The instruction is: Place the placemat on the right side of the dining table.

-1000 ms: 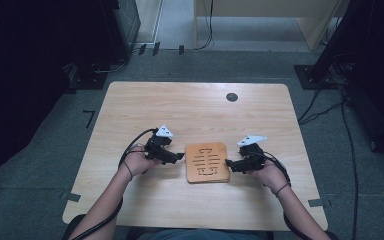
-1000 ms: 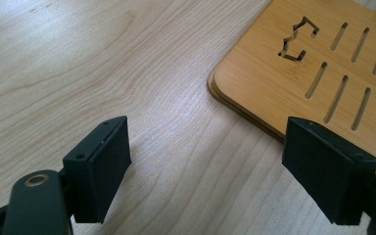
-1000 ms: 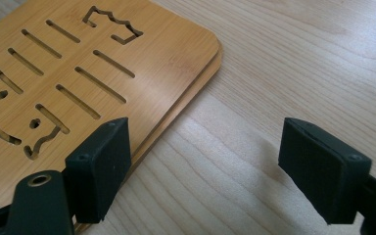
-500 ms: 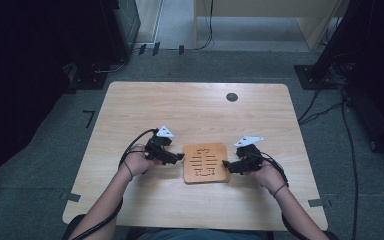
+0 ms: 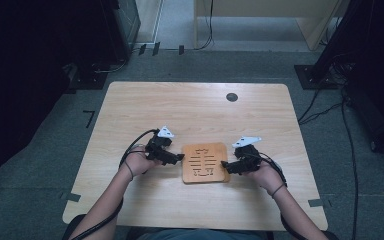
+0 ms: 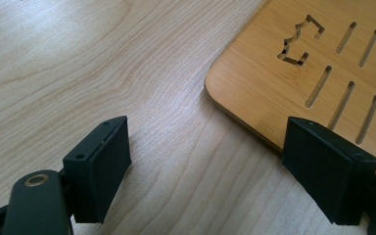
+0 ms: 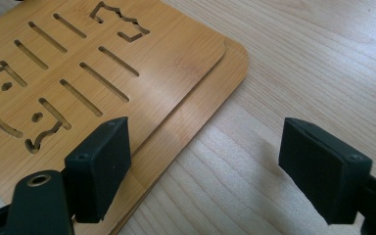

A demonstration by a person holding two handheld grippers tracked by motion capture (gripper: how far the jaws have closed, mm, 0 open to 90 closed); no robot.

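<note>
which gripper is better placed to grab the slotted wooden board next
Right, slightly. The right gripper is open with one jaw already over the square slotted bamboo board's corner. The left gripper is also open, one jaw only reaching the edge.

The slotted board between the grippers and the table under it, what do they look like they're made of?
Slotted board: probably bamboo, warm orange-brown with fine straight grain, smooth and slightly glossy, with cut-through slots; two stacked layers show at its edge. Table: pale wood-grain surface, matte, possibly laminate.
</note>
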